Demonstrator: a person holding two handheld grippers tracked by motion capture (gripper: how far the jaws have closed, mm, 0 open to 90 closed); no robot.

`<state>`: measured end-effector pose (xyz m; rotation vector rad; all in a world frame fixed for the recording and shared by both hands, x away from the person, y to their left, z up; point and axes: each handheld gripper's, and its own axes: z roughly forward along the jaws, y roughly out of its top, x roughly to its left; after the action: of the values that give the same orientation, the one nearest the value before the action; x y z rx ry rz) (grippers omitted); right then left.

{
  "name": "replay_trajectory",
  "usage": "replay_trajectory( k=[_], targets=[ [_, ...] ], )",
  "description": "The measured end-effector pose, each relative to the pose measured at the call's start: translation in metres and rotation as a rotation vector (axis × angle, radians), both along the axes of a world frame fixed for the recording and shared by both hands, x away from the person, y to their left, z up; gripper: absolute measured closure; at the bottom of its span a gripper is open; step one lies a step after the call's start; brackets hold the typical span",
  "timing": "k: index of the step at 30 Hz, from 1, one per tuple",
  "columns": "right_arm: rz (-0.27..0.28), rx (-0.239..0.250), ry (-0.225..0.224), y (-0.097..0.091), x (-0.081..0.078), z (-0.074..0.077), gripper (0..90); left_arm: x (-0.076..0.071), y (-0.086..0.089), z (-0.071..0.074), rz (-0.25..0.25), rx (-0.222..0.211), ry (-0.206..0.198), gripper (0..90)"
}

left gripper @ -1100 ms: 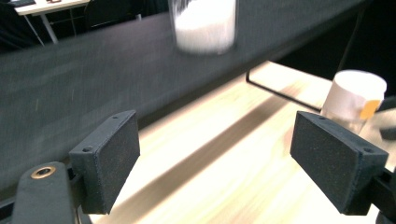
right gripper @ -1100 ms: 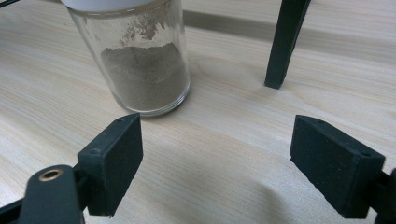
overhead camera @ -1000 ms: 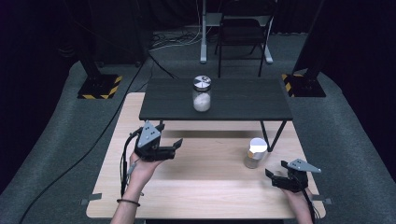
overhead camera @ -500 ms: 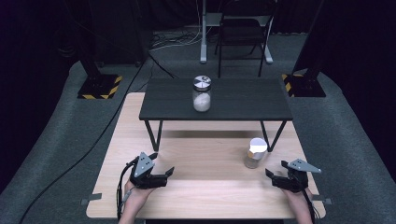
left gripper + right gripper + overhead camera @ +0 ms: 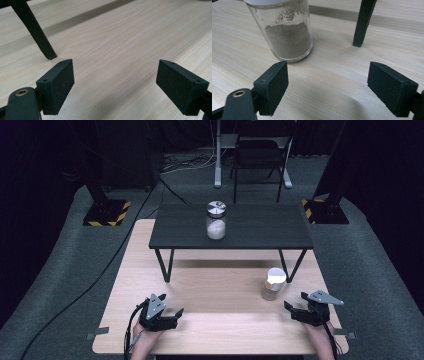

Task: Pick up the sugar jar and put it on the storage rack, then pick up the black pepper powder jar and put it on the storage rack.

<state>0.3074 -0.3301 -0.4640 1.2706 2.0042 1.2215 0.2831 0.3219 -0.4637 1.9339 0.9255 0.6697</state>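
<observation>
One high camera over the table, and one low camera on each gripper

The high view looks forward and down from the near side on the whole wooden table (image 5: 220,295), from far. The left gripper view sits very near the wood at the near left and faces a black leg (image 5: 37,32) of the small dark table (image 5: 260,227). The right gripper view, at the near right, faces the jar of brown powder (image 5: 284,32), which the high view shares (image 5: 273,284).
</observation>
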Motion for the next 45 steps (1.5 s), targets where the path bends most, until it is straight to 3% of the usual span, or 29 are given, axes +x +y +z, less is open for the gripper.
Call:
replay_trajectory(
  k=[16,45],
  targets=[
    [-0.001,-0.003,0.001,0.0007,0.0001,0.0002,16.1,0.0023,-0.0005,0.0015,0.016,-0.009,0.022,12.8],
    [0.003,-0.004,0.000,0.0004,0.0004,0.0002,16.1,0.0027,-0.0014,0.0025,0.017,-0.003,0.029,11.8]
  ],
)
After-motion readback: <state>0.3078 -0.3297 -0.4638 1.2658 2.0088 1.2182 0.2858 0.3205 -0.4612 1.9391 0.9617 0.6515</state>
